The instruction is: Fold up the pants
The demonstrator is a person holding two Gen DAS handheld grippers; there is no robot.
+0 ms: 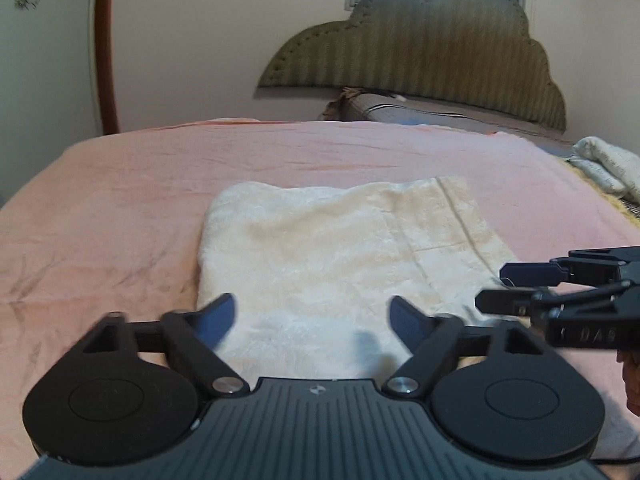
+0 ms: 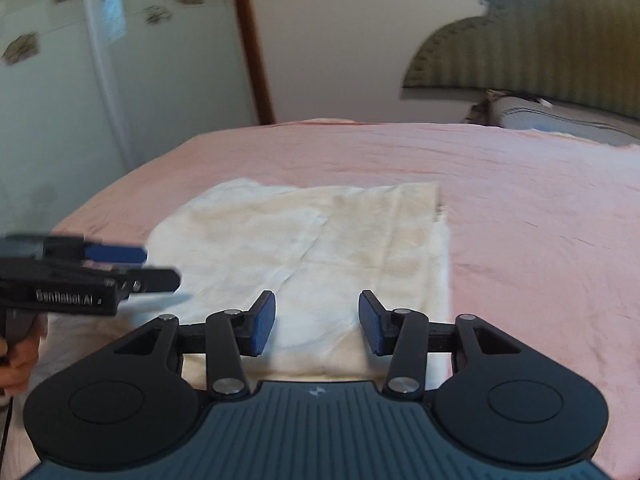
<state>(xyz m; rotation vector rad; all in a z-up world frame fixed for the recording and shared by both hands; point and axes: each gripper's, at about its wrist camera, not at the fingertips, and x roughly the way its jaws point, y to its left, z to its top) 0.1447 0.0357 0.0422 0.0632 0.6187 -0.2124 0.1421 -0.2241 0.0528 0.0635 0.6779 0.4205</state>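
Cream white pants (image 1: 328,248) lie folded into a flat rectangle on the pink bedsheet (image 1: 120,208); they also show in the right wrist view (image 2: 304,240). My left gripper (image 1: 312,314) is open and empty, just above the pants' near edge. My right gripper (image 2: 317,322) is open and empty, over the near right part of the pants. The right gripper shows at the right of the left wrist view (image 1: 496,288), beside the pants' right edge. The left gripper shows at the left of the right wrist view (image 2: 160,266), over their left edge.
A green padded headboard (image 1: 420,56) and a grey pillow (image 1: 440,114) stand at the far end of the bed. A folded white cloth (image 1: 608,164) lies at the bed's right side. A wooden post (image 1: 105,44) and wall are at the left.
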